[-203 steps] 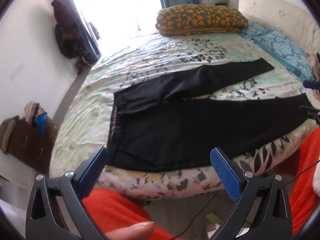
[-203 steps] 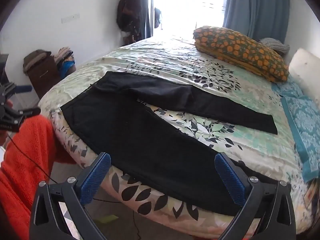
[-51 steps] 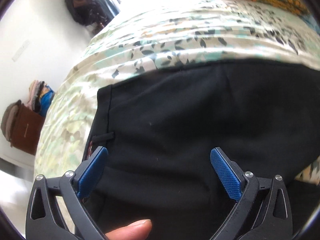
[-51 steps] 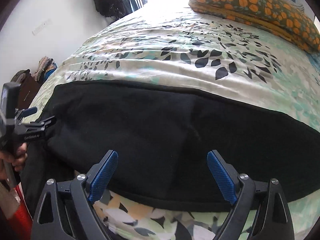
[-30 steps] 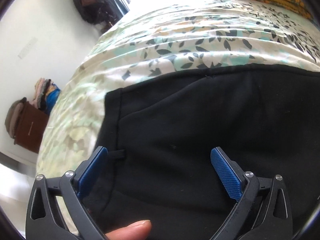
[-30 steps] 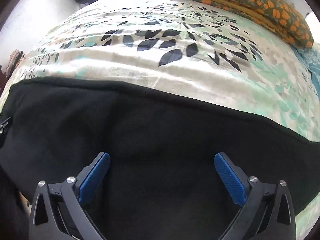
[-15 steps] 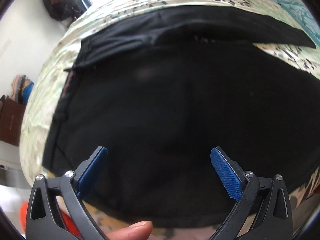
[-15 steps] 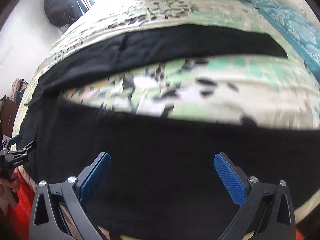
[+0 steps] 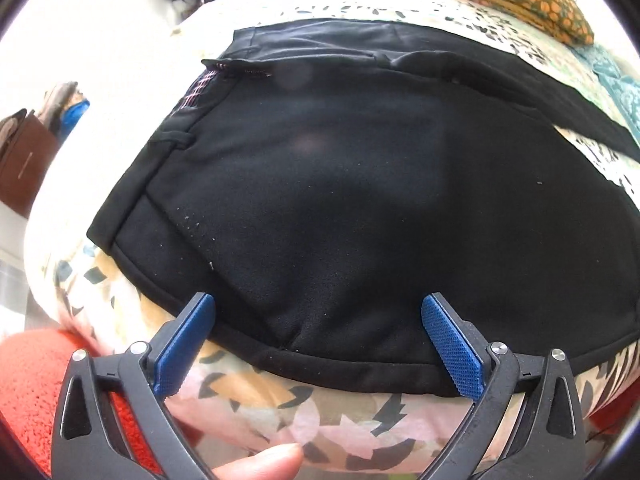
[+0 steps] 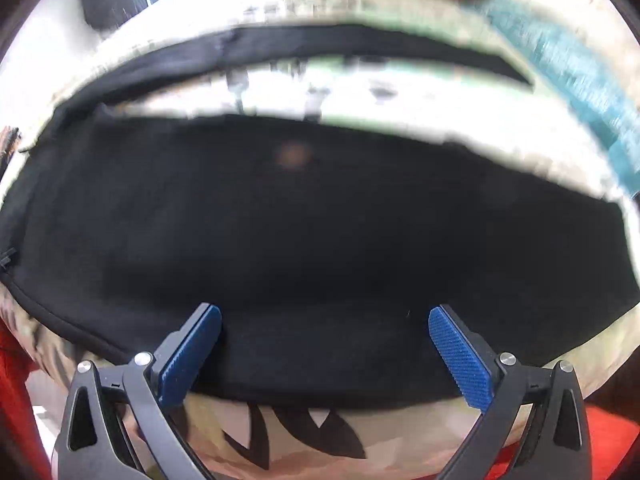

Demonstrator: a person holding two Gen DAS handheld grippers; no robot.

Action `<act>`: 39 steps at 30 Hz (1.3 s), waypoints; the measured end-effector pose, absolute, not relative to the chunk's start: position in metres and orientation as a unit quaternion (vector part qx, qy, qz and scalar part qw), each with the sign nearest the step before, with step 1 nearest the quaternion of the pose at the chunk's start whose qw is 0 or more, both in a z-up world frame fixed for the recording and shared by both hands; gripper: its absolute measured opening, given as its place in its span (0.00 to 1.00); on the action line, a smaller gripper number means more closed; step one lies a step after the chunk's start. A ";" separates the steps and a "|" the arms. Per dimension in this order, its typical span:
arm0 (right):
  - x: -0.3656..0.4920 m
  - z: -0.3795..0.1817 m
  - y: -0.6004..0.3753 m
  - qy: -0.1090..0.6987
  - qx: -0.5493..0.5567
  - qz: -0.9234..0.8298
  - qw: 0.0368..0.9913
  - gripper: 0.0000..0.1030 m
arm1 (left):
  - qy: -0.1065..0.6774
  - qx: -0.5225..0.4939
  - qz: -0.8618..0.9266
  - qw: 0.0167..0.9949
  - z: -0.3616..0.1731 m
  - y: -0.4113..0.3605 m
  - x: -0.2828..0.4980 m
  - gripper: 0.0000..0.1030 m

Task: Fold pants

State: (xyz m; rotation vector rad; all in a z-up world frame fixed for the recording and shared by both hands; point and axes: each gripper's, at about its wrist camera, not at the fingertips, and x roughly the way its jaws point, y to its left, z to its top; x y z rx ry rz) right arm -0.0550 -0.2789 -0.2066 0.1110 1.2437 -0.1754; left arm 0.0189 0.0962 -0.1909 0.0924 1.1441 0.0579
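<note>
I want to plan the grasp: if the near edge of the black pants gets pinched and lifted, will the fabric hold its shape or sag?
The black pants will probably sag: they lie limp, following the bed and curving over its edge. The hemmed near edge looks thin, so the open left gripper could likely pinch it. The smooth weave may slide easily on the sheet.

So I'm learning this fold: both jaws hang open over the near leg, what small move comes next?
Probably lower both grippers and close on the near edge of the black pants. The left gripper and right gripper hold nothing, and the two legs lie spread apart on the bed.
</note>
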 end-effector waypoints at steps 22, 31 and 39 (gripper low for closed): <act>-0.138 -0.074 -0.461 0.297 0.225 -0.271 0.888 1.00 | 0.483 -0.098 0.075 0.867 -0.169 0.241 0.080 0.99; -0.158 -0.122 -0.591 0.223 0.420 -0.320 0.819 1.00 | 0.514 -0.117 0.085 0.846 -0.203 0.237 0.108 1.00; -0.134 -0.164 -0.605 0.231 0.417 -0.350 0.807 1.00 | 0.512 -0.114 0.080 0.848 -0.207 0.239 0.109 1.00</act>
